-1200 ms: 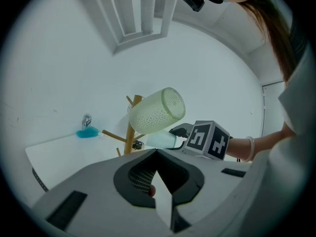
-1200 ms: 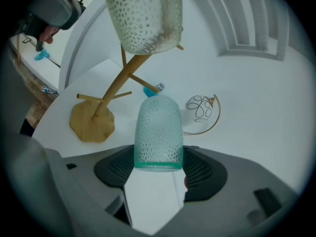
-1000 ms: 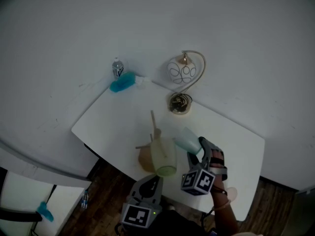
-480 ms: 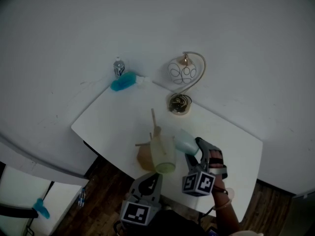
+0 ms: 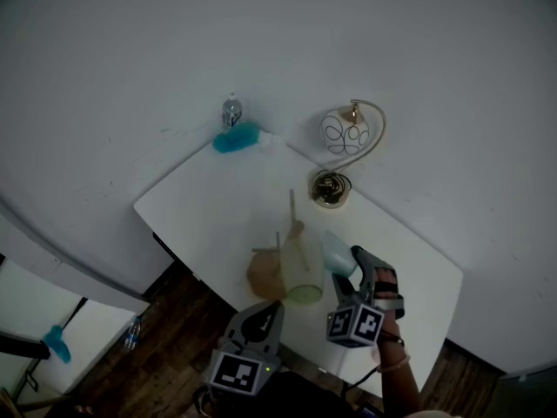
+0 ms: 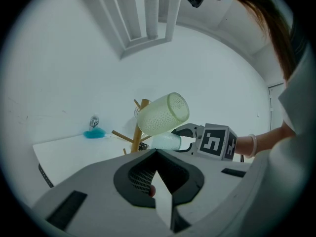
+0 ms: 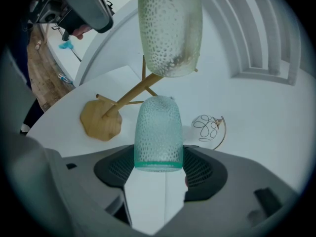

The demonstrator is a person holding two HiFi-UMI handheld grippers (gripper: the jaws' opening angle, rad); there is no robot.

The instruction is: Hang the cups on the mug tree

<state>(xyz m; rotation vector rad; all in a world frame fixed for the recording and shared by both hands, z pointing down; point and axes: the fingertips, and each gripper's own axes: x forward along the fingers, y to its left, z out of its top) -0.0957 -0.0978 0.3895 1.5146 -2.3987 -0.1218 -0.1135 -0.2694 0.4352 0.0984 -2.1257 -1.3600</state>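
Note:
A wooden mug tree (image 5: 280, 252) stands on the white table (image 5: 200, 212) near its front edge. A pale yellow-green dimpled cup (image 5: 303, 273) hangs on one of its pegs; it also shows in the left gripper view (image 6: 163, 113) and in the right gripper view (image 7: 170, 26). My right gripper (image 5: 348, 265) is shut on a pale teal dimpled cup (image 7: 158, 132), which it holds just right of the hung cup, its closed end toward the tree. My left gripper (image 5: 265, 313) hangs below the table's front edge, jaws together, with nothing between them (image 6: 158, 154).
A lamp with a white globe (image 5: 344, 133) and a gold arc stands on a round base (image 5: 331, 187) behind the tree. A blue duster (image 5: 237, 138) and a small bottle (image 5: 231, 111) lie at the table's far left corner. Wooden floor shows below the front edge.
The right gripper has brought the teal cup slightly closer to the tree and the hung cup. The left gripper has barely moved. My head view has shifted a little.

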